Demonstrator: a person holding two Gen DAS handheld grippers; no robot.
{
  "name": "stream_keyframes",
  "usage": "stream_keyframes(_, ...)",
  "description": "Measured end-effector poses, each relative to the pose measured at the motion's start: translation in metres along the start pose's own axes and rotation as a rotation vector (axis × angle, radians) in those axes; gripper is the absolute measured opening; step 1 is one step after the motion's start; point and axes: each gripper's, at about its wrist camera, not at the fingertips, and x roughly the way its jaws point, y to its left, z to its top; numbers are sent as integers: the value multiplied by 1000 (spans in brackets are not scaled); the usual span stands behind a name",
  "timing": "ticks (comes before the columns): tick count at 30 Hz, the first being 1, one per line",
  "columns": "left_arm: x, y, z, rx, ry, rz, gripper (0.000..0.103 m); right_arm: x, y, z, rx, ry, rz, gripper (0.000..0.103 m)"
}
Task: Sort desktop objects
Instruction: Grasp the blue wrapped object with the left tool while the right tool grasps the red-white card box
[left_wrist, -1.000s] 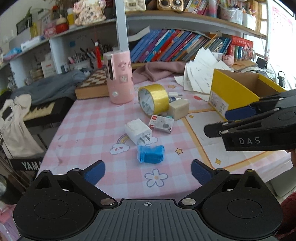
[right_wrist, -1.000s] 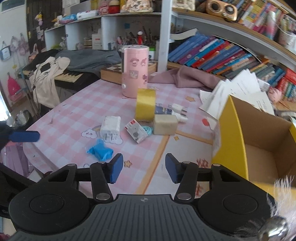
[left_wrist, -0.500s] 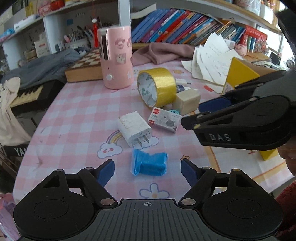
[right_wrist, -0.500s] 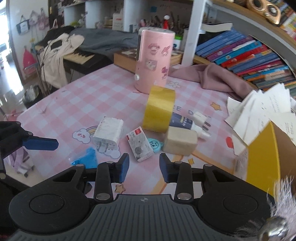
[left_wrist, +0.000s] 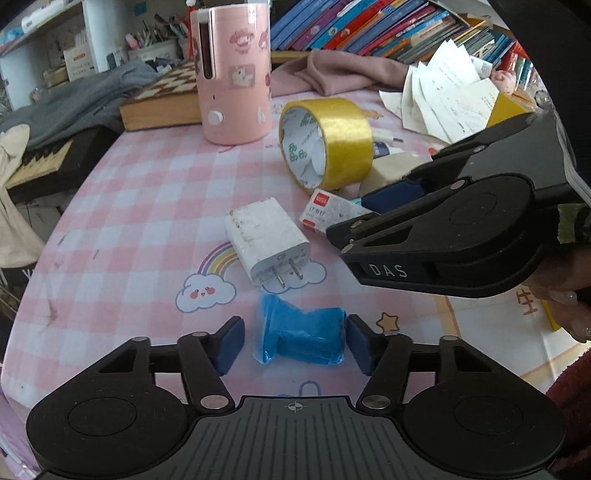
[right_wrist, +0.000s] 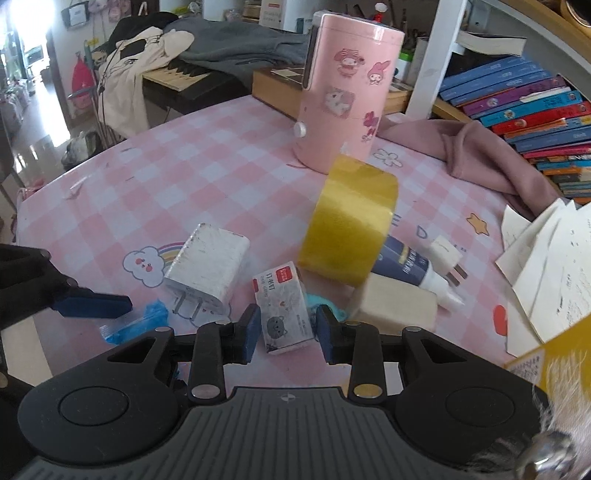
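A yellow box (right_wrist: 550, 350) stood at the right edge of the pink checked table (left_wrist: 147, 192); its interior was out of view. An upright pink canister (left_wrist: 232, 70) stood at the back, contents not visible.

Counted: two white plug adapters, the larger (left_wrist: 267, 238) at centre and a smaller one (right_wrist: 447, 258) beyond the tape; one yellow tape roll (left_wrist: 327, 142) on edge; one staple box (right_wrist: 284, 306); one blue wrapped packet (left_wrist: 303, 338); one beige block (right_wrist: 395, 306).

Left gripper (left_wrist: 293, 341) straddled the packet, jaws just closing, left pad still clear of it. Right gripper (right_wrist: 286, 332) sat narrow around the staple box; whether its pads pressed could not be told.
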Motion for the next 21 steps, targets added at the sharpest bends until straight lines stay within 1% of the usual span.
stream_keyframes(1, 1, -1, 0, 7, -2, 7, 53, 1, 2, 0, -18, -4, -1, 32)
stream_keyframes(2, 0, -2, 1, 16, -6, 13, 47, 2, 4, 0, -38, -6, 1, 31)
stream_keyframes(3, 0, -2, 1, 20, -8, 11, 46, 3, 6, 0, -53, -5, 11, 29)
stream_keyframes(6, -2, -1, 2, 17, -15, 0, 42, 0, 10, -3, -81, 10, 43, 29)
stream_keyframes(9, -7, 0, 3, 17, -23, 0, 41, -5, 6, -6, -61, 37, 71, 28)
stream_keyframes(13, -7, 0, 2, 21, -17, -9, 41, -2, 4, -10, -39, 73, 67, 29)
stream_keyframes(15, -4, -1, 0, 26, 0, -13, 42, 0, 6, -9, -35, 63, 65, 31)
stream_keyframes(17, -4, -2, -1, 36, -2, -9, 43, 2, 8, -8, -35, 49, 61, 32)
stream_keyframes(19, -4, 0, -2, 30, -1, -16, 43, 3, 8, -8, -26, 45, 61, 31)
stream_keyframes(21, -5, 3, -3, 14, -4, -26, 41, 1, 8, -8, -17, 49, 60, 28)
